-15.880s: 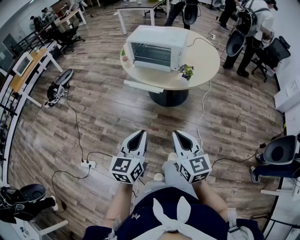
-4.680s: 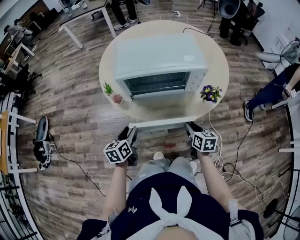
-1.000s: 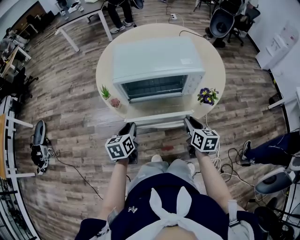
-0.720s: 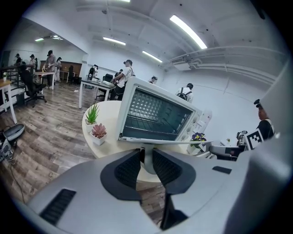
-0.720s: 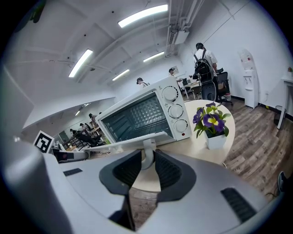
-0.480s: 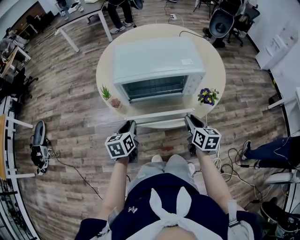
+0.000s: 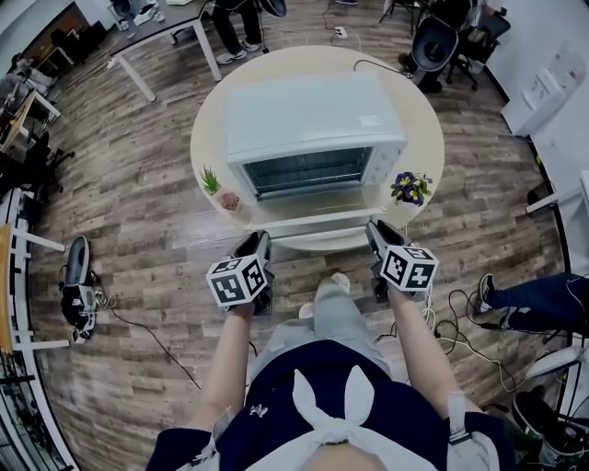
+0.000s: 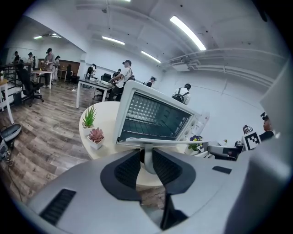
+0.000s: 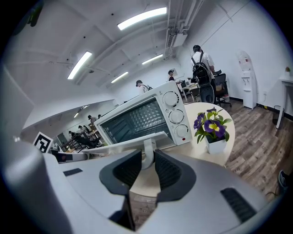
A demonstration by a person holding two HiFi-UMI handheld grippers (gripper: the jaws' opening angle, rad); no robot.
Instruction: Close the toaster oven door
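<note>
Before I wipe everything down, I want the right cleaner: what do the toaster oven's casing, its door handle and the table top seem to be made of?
Toaster oven casing: likely painted sheet metal; pale, smooth, soft sheen, crisp edges.
Door handle: white, smooth, moulded-looking; plastic or coated metal, can't tell which.
Table top: light beige, matte, uniform; probably laminate.

Your round table carries a green plant and a pink succulent in white pots, just beside each other near its front-left edge. A pot of purple flowers stands near its front-right edge. A black cable crosses the tabletop's far right, and beyond the table a white desk and an office chair stand on the wood floor.
</note>
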